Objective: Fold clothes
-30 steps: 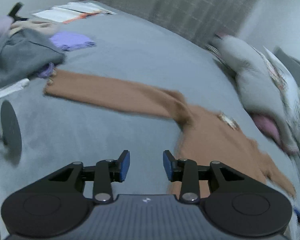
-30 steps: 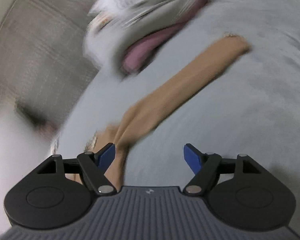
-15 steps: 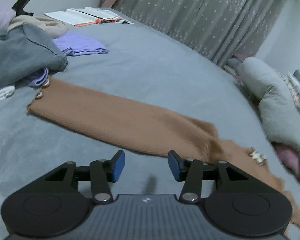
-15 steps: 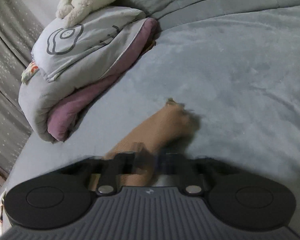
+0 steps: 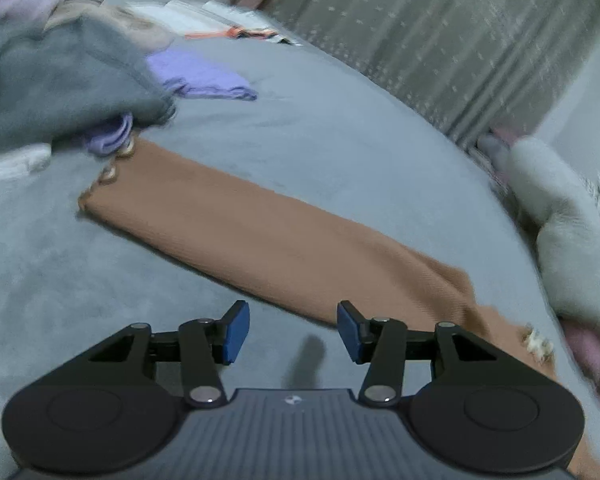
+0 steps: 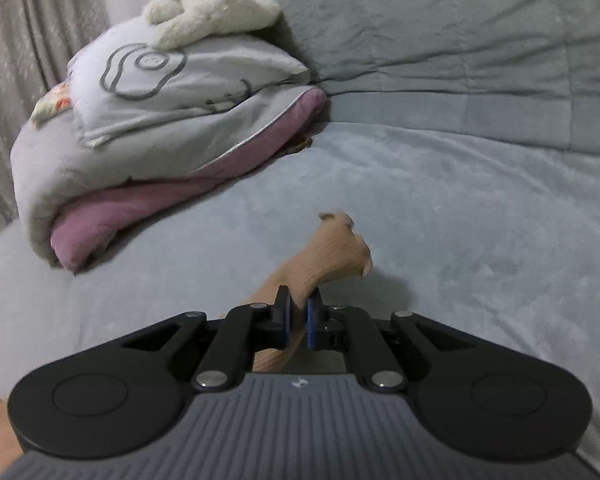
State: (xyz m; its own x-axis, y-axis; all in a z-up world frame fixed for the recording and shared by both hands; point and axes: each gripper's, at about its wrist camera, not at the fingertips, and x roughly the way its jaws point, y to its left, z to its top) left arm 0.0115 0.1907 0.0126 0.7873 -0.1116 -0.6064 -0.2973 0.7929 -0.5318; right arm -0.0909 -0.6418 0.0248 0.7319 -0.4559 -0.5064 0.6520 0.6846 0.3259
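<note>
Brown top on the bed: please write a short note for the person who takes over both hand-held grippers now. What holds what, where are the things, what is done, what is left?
Right hand-held gripper: shut on one sleeve cuff of the brown top, lifted a little off the grey bed cover.
Left hand-held gripper: open, empty, just short of the near edge of the other sleeve, which lies flat and stretched out.
Unfolded pile of clothes lies beyond that sleeve's cuff end.
Done: top spread out, one cuff gripped.
Left: grip the other sleeve, fold both in, fold the body, then the pile.

Home bedroom, grey bed (image 6: 480, 184), pillows (image 6: 160, 92), curtain (image 5: 440, 40)
</note>
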